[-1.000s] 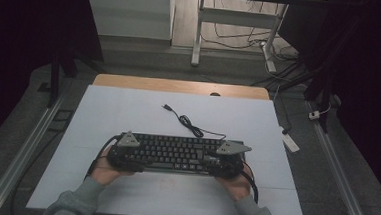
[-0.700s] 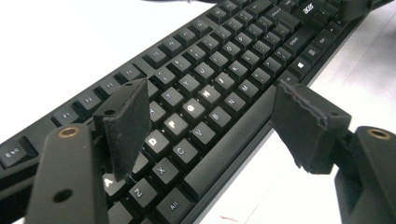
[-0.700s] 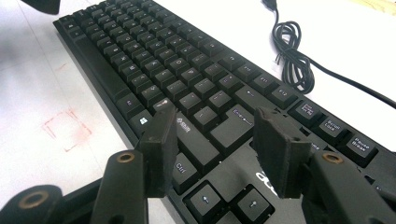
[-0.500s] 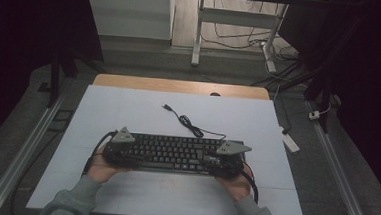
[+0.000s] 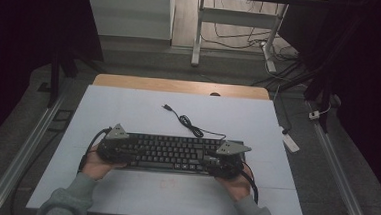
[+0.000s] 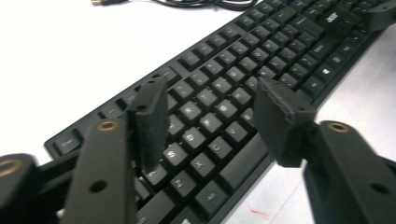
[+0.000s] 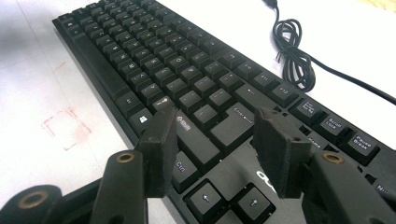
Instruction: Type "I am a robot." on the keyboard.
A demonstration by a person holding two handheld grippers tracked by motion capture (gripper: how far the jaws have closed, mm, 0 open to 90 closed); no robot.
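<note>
High view catches coiled cable (image 5: 190,125) behind keyboard (image 5: 168,152); left gripper (image 6: 212,121) just been narrowing, part open over keys; right gripper (image 7: 215,140) likewise part open, gripping nothing.

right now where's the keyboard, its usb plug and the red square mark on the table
keyboard (image 5: 168,152), high view, on the middle rows of keys
usb plug (image 5: 165,106), high view, on the free end of the cable
red square mark (image 7: 65,127), right gripper view, on the faint red outline on the white tabletop

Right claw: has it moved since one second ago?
No. The right claw stays over the keyboard's right end, equally far from the cable.
</note>
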